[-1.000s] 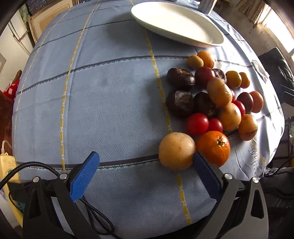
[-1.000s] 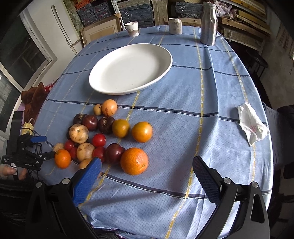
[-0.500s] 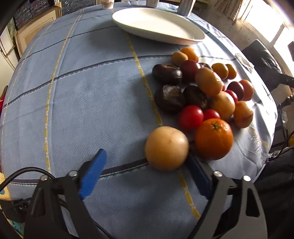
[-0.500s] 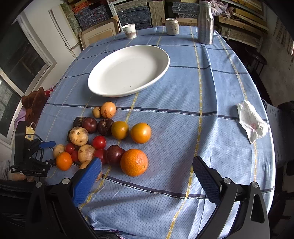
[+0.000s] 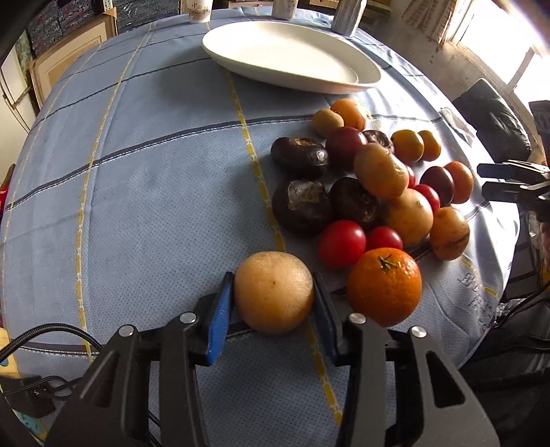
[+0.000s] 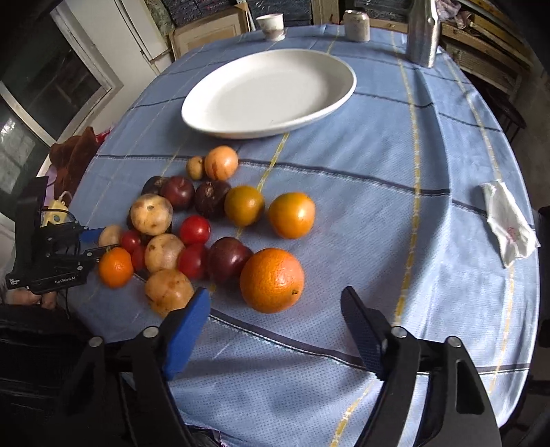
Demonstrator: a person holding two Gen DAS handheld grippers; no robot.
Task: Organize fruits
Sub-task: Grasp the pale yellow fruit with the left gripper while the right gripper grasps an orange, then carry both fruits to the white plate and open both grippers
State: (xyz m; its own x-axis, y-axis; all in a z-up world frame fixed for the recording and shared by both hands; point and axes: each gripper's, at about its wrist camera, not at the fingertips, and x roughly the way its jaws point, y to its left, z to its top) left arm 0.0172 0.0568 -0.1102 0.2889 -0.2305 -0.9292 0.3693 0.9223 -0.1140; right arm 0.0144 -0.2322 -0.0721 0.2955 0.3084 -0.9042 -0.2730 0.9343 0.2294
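Note:
A pile of mixed fruits lies on the blue tablecloth. My left gripper [image 5: 273, 295] is shut on a tan round fruit [image 5: 274, 291] at the pile's near edge, beside a small orange [image 5: 384, 286] and red tomatoes [image 5: 341, 243]. In the right wrist view the left gripper [image 6: 99, 239] shows at the pile's left side. My right gripper [image 6: 275, 323] is open and empty, just in front of a large orange [image 6: 271, 280]. A white oval plate [image 6: 268, 91] stands empty beyond the pile and also shows in the left wrist view [image 5: 292, 56].
A crumpled white tissue [image 6: 508, 223] lies at the right. A metal flask [image 6: 422, 31], a can [image 6: 356, 20] and a cup [image 6: 271, 22] stand at the far edge. The table edge runs close behind both grippers.
My left gripper moved forward and closed its fingers on the tan fruit. My right gripper moved closer to the large orange and stayed open.

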